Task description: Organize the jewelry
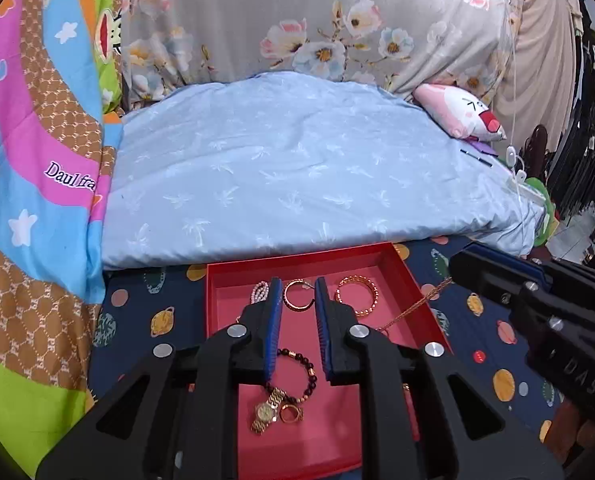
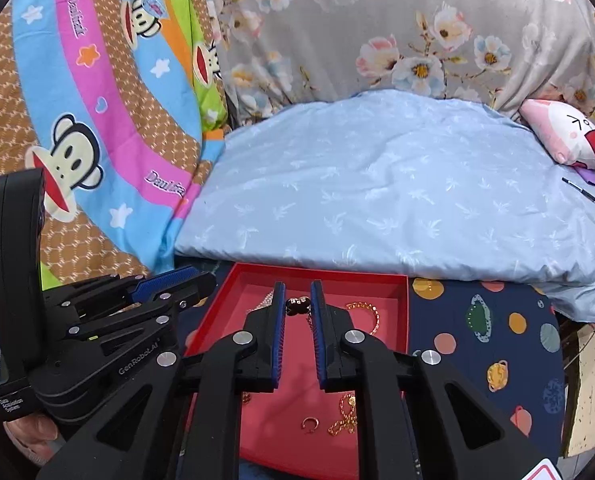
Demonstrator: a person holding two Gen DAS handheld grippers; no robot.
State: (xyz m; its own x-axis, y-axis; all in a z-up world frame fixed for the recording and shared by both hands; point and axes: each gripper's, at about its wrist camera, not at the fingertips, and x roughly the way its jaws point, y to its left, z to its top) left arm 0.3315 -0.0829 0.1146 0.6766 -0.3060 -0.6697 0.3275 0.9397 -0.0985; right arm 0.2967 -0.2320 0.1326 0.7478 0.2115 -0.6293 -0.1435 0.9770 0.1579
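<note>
A red tray (image 1: 221, 276) (image 2: 403, 304) lies on a navy planet-print sheet and holds jewelry. In the left wrist view I see a gold hoop (image 1: 297, 295), a gold beaded bangle (image 1: 357, 295), a pearl piece (image 1: 259, 291), a dark bead bracelet (image 1: 305, 376), a gold watch (image 1: 267, 410) and a ring (image 1: 290, 413). My left gripper (image 1: 298, 292) hovers open above the tray, empty. My right gripper (image 2: 298, 298) is open over the tray; dark beads (image 2: 298, 305) show between its tips. A gold chain (image 2: 347, 416) and small ring (image 2: 310, 424) lie below it.
A light blue pillow (image 1: 297, 176) lies right behind the tray. A cartoon monkey blanket (image 1: 29, 160) is at the left, a floral cover (image 1: 297, 20) at the back and a pink plush cushion (image 1: 461, 112) at the right. The bed edge is at the right.
</note>
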